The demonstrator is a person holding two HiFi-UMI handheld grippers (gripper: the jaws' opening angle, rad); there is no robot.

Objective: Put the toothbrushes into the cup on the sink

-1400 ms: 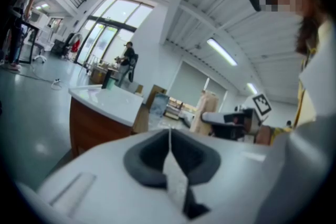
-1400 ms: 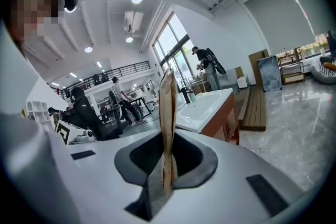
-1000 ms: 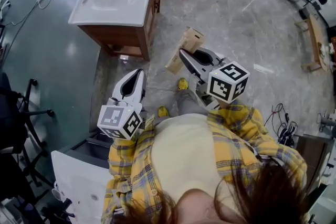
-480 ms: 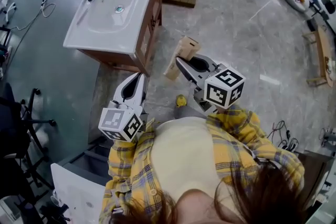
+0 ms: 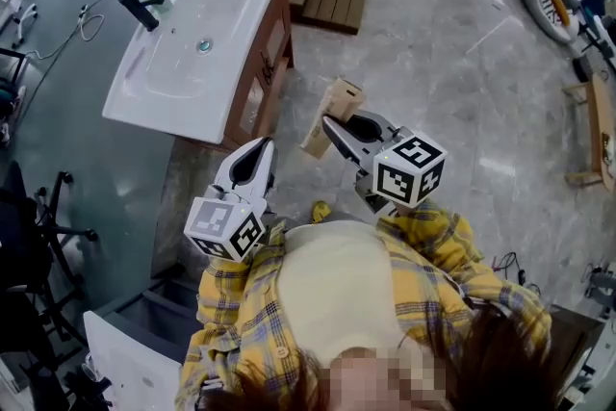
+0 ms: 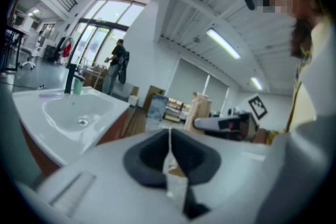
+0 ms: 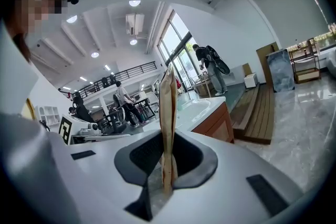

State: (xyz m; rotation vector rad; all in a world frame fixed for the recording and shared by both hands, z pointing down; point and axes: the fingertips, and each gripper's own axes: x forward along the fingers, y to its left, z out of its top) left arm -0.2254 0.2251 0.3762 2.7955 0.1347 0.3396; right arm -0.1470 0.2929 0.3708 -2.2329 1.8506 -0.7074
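Where grey floor (image 5: 87, 159) meets marble (image 5: 433, 43), white sink (image 5: 173, 111) on wooden cabinet (image 5: 265, 77)

Right gripper (image 7: 168, 140) clamped on an upright brown paper packet (image 7: 168, 97), white sink (image 7: 198, 106) beyond, wooden boards (image 7: 258, 113) at right

We record a large open workshop hall: a freestanding sink (image 5: 252, 29) on polished stone floor (image 5: 433, 63), tall windows (image 7: 176, 44), a mezzanine railing (image 7: 123, 73), office chairs (image 5: 29, 245) at left.

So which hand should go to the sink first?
Right, probably: the right tongs are shut on a brown packet. The left tongs are shut and empty, though nearer the sink.
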